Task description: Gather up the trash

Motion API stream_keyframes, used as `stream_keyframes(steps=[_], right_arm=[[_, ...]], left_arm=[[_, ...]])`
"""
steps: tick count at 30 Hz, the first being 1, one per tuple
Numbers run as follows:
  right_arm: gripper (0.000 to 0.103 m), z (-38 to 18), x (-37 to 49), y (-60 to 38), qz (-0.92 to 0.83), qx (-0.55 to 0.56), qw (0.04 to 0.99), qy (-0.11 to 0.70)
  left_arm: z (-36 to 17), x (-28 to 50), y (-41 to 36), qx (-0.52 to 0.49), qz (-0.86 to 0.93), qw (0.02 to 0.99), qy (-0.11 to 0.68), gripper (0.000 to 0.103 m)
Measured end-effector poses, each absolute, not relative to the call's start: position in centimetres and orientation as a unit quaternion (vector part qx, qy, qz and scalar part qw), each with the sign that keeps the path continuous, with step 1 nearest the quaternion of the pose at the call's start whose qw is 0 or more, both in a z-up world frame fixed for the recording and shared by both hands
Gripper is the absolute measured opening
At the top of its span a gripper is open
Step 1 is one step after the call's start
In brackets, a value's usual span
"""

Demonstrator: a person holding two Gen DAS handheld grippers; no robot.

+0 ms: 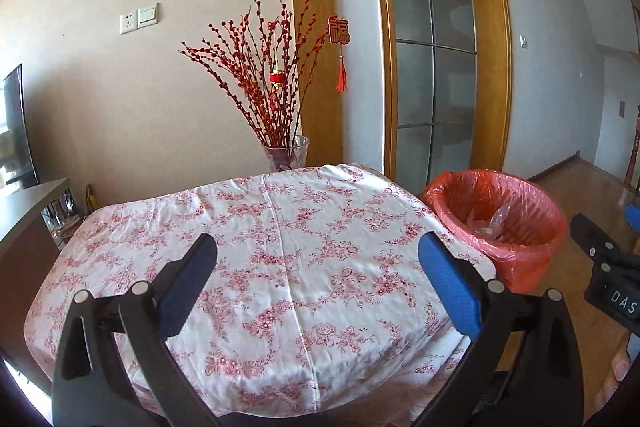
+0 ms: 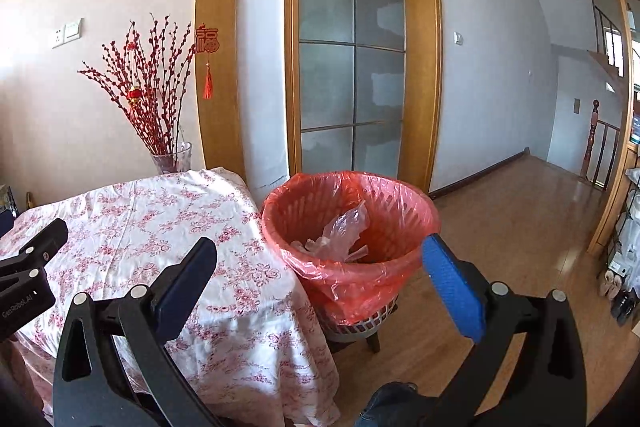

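In the bin (image 2: 352, 247) beside the bench (image 1: 256, 267) lies the trash (image 2: 340, 235), a thin clear bag. It looks light, soft and slippery; pinch a bunched fold. Left tool (image 1: 318, 263) and right tool (image 2: 320, 267) are spread, holding nothing.

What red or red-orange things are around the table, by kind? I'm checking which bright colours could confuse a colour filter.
Red-orange bin liner: 1
Vase of red berry branches: 1
Small red lantern on the branches: 1
Red wall charm with tassel: 1
Red-flowered tablecloth: 1
Total: 5
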State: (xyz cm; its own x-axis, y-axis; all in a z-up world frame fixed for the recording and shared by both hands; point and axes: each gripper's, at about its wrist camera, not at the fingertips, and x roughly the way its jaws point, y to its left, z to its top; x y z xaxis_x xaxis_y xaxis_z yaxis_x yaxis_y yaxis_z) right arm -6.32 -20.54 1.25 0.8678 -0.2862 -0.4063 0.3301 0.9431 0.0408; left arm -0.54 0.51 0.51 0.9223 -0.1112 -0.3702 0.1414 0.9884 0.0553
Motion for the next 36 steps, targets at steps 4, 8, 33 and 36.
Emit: stream_keyframes(steps=[4, 8, 33, 36], right_arm=[[0.101, 0.6, -6.5, -19.8, -0.157, 0.048, 0.962, 0.218], [0.101, 0.1, -6.5, -19.2, -0.155, 0.044, 0.96, 0.231], [0.101, -0.8, -6.3, -19.8, -0.154, 0.059, 0.954, 0.249], [0.101, -0.8, -6.3, -19.8, -0.152, 0.059, 0.955, 0.249]], left_arm=[[-0.1, -1.0, 1.1, 0.03, -0.052, 0.979, 0.193, 0.099], [-0.6, -1.3, 1.2, 0.032, -0.049, 0.978, 0.199, 0.099], [-1.9, -0.7, 1.0, 0.016, -0.053, 0.968, 0.244, 0.099], [-1.7, -0.7, 0.9, 0.017, -0.053, 0.969, 0.241, 0.099]])
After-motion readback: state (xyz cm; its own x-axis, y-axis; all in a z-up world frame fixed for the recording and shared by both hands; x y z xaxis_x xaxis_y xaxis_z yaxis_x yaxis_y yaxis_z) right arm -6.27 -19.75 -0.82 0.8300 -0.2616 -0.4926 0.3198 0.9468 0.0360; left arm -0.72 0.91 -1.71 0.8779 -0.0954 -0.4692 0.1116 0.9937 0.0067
